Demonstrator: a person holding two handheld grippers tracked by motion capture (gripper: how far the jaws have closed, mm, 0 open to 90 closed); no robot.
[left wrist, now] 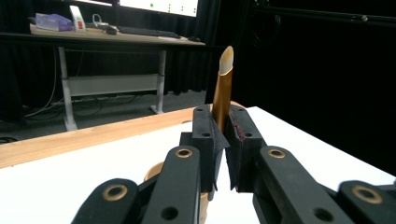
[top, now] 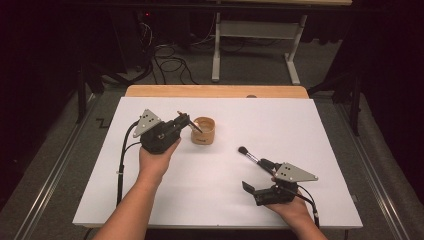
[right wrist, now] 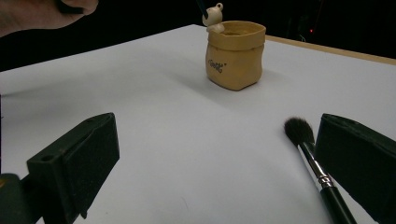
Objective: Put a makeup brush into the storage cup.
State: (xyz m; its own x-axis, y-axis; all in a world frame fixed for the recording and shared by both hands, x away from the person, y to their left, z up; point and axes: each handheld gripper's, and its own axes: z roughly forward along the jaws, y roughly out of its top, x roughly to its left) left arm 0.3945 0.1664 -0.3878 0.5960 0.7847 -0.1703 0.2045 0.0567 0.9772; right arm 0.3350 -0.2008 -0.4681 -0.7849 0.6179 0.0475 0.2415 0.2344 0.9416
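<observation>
Right gripper (top: 248, 187): nearest the table's front edge, resting low in the person's right hand; jaws stand wide apart with nothing between them.
Black makeup brush (top: 255, 157): lies flat on the white table top (top: 225, 200) just beyond the right gripper, bristle head pointing toward the far left. In the right gripper view the brush (right wrist: 314, 166) lies just inside the right-hand jaw, untouched.
Left gripper (top: 184, 120): farther off, raised above the table and close beside the holder; jaws clamped on a slim gold-barrelled brush.
Gold brush (left wrist: 222, 91): pinched low on its barrel, pale tip (left wrist: 227, 58) sticking out past the jaws. In the high view it (top: 194, 126) slants down toward the holder's mouth.
Tan sack-shaped holder (top: 203, 131): upright mid-table, open top, small bear figure (right wrist: 213, 16) on its rim, dark lettering on the side (right wrist: 216, 66).
Step in hand, judged: dropping the gold brush into the holder.
How to do it well: bring the lower end over the middle of the opening, clear of the bear, and tip the barrel nearer upright before lowering. Release only once the end is well inside, since the holder looks light and a sideways push on the rim could tip or shove it.
Far side: wooden table edge (top: 215, 91), then desk legs (top: 216, 50) and cables on the floor.
</observation>
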